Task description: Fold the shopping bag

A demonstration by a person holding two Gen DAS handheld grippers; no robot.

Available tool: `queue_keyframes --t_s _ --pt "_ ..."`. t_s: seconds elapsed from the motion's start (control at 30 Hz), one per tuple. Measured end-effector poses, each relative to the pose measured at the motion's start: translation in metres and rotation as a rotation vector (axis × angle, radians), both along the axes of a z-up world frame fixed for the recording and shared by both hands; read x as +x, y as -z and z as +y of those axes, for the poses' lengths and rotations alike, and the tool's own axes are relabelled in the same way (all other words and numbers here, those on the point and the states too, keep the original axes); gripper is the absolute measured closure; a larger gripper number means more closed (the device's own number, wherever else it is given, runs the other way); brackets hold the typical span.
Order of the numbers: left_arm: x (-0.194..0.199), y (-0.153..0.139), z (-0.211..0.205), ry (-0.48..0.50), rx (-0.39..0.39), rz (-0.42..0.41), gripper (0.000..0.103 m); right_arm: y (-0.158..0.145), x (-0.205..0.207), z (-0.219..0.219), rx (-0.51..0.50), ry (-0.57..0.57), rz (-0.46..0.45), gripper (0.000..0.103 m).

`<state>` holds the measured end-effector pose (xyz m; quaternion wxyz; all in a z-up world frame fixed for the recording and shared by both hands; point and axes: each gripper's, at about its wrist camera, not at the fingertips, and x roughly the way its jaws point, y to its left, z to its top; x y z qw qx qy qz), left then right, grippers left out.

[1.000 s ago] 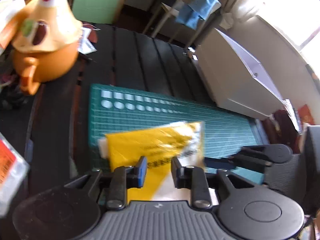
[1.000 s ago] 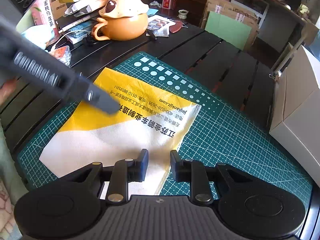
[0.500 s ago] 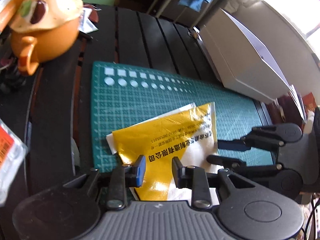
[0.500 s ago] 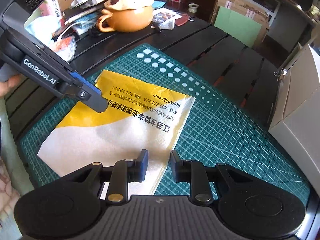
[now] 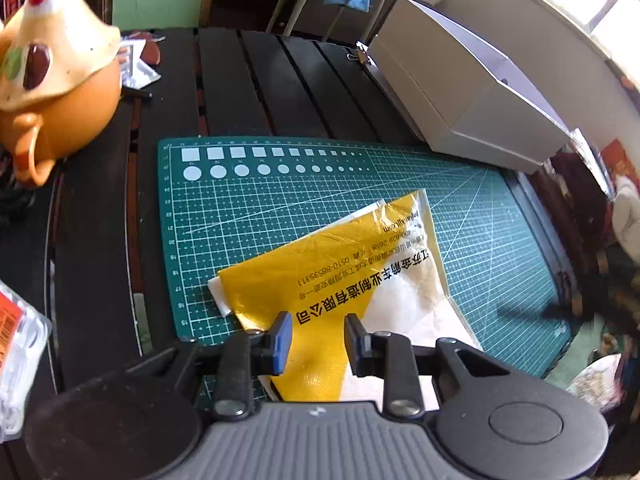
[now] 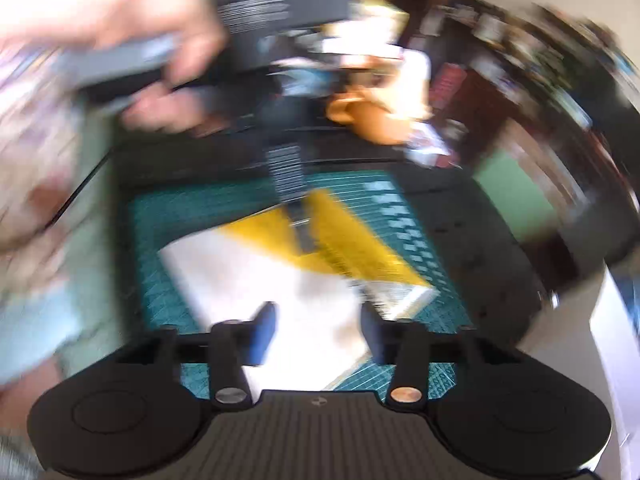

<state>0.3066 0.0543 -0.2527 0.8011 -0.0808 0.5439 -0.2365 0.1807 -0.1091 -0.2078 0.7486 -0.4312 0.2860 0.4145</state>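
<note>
The shopping bag, yellow and white with black print, lies folded flat on the green cutting mat. My left gripper hovers over the bag's near yellow end with a narrow gap between its jaws, pinching nothing. The right wrist view is badly blurred. There my right gripper hangs over the white end of the bag; its jaws are opening and nothing is clamped between them. In the same view a person's hand holds the left gripper, whose finger reaches down to the yellow part.
An orange pot with a cream lid stands at the mat's far left on the black slatted table. A white box sits at the far right. A plastic packet lies at the near left edge.
The right gripper has swung and rolled to a new side of the mat, its jaws now wider, and has left the left wrist view. The left gripper has barely moved.
</note>
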Motion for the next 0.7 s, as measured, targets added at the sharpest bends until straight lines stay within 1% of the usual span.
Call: queue_keyframes --t_s 0.07,0.1,0.17,0.33,0.43,0.53,0.63,0.67,0.7 --pt "0.001 0.001 0.002 -0.004 -0.014 0.009 0.076 0.009 -0.020 0.009 -0.095 -0.101 -0.051 0.054" --pt "0.002 0.001 0.002 -0.004 -0.018 0.012 0.076 0.014 -0.026 0.013 -0.135 -0.133 -0.064 0.054" --pt "0.002 0.000 0.003 0.001 -0.022 0.013 0.076 0.023 -0.031 0.018 -0.187 -0.168 -0.081 0.054" --pt "0.004 0.001 0.005 -0.003 -0.038 0.024 0.076 0.048 -0.041 0.032 -0.298 -0.231 -0.186 0.055" --pt "0.007 0.003 0.011 -0.017 -0.070 0.049 0.076 0.057 -0.043 0.035 -0.309 -0.261 -0.257 0.056" --pt "0.009 0.005 0.016 -0.026 -0.101 0.070 0.076 0.059 -0.037 0.039 -0.292 -0.255 -0.279 0.056" --pt "0.009 0.005 0.015 -0.016 -0.104 0.064 0.076 0.060 -0.030 0.044 -0.280 -0.250 -0.294 0.056" --pt "0.008 0.005 0.014 -0.013 -0.103 0.061 0.076 0.060 -0.028 0.046 -0.278 -0.249 -0.297 0.057" --pt "0.008 0.004 0.013 -0.008 -0.098 0.054 0.076 0.060 -0.023 0.049 -0.277 -0.247 -0.280 0.062"
